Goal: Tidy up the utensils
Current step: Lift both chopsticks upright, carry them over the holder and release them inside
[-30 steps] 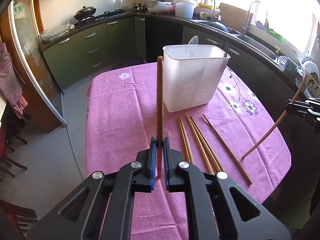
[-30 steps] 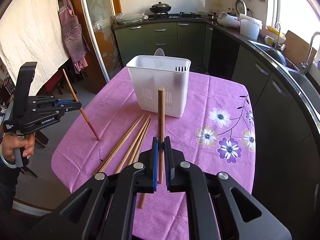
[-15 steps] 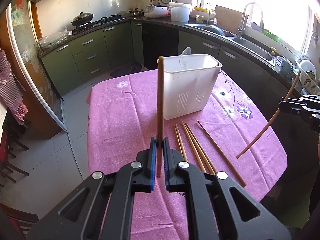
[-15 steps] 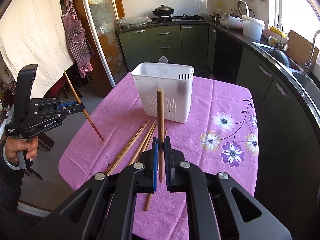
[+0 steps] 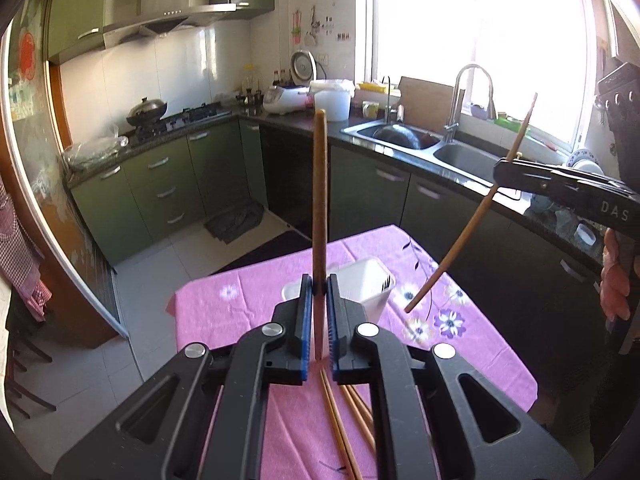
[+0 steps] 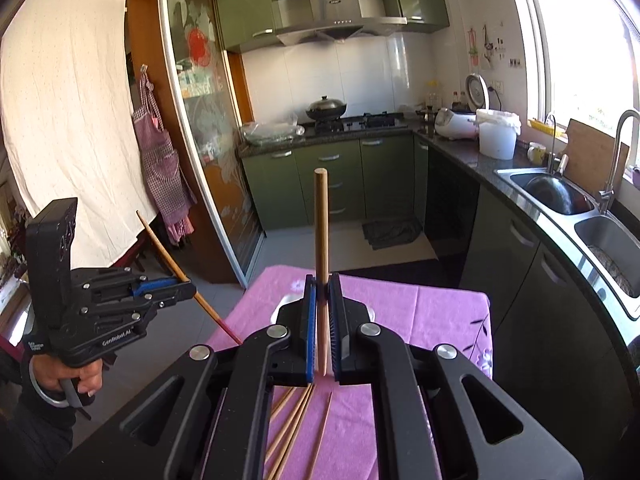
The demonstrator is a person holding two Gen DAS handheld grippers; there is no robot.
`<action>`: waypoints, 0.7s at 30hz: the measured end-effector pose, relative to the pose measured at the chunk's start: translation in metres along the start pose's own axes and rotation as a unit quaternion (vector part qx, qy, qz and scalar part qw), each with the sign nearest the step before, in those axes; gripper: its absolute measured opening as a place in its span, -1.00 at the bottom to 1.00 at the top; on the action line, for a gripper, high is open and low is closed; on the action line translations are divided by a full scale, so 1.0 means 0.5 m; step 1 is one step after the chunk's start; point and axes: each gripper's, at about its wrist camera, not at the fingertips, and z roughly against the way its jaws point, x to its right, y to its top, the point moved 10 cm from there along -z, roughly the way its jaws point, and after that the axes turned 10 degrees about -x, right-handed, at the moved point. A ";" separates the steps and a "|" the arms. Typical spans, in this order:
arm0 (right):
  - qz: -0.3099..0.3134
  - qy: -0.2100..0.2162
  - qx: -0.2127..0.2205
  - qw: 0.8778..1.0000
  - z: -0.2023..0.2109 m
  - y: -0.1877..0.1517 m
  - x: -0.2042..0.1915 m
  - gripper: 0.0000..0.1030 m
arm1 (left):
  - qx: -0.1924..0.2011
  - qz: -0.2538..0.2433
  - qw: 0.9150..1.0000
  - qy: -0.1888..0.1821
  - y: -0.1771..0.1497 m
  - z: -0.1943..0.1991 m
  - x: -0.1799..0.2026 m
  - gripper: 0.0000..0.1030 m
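My left gripper [image 5: 319, 286] is shut on a brown chopstick [image 5: 320, 184] that stands upright between its pads. My right gripper [image 6: 322, 283] is shut on another chopstick [image 6: 321, 216], also upright. Both are held high above the pink-clothed table [image 5: 240, 308]. The white utensil caddy [image 5: 370, 284] sits on the table just beyond and below the left gripper; in the right wrist view its rim [image 6: 282, 306] peeks from behind the fingers. Several loose chopsticks [image 6: 294, 424] lie on the cloth beneath the grippers. The right gripper shows in the left wrist view [image 5: 500, 174], the left gripper in the right wrist view [image 6: 188, 290].
Green kitchen cabinets [image 5: 168, 184] and a counter with a double sink [image 5: 432, 146] run behind and to the right of the table. A stove with a wok [image 6: 326, 110] is at the back. An apron [image 6: 160, 168] hangs at the left by a glass door.
Both grippers have risen and tilted up with their chopsticks, so the table and caddy have dropped low in both views. The grips have not changed.
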 end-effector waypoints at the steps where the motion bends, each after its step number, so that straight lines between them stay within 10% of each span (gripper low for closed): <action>1: -0.002 -0.002 0.006 1.000 -0.009 0.020 0.005 -0.87 | 0.011 -0.001 1.000 0.004 0.021 -0.004 0.001 -0.86; 7: -0.019 -0.028 -0.012 0.999 -0.129 0.063 0.054 -0.87 | 0.014 0.015 1.000 0.004 0.084 -0.114 -0.004 -0.86; 21: -0.005 -0.013 -0.108 0.994 -0.318 -0.032 0.062 -0.85 | -0.093 0.042 0.995 -0.004 -0.010 -0.297 -0.032 -0.86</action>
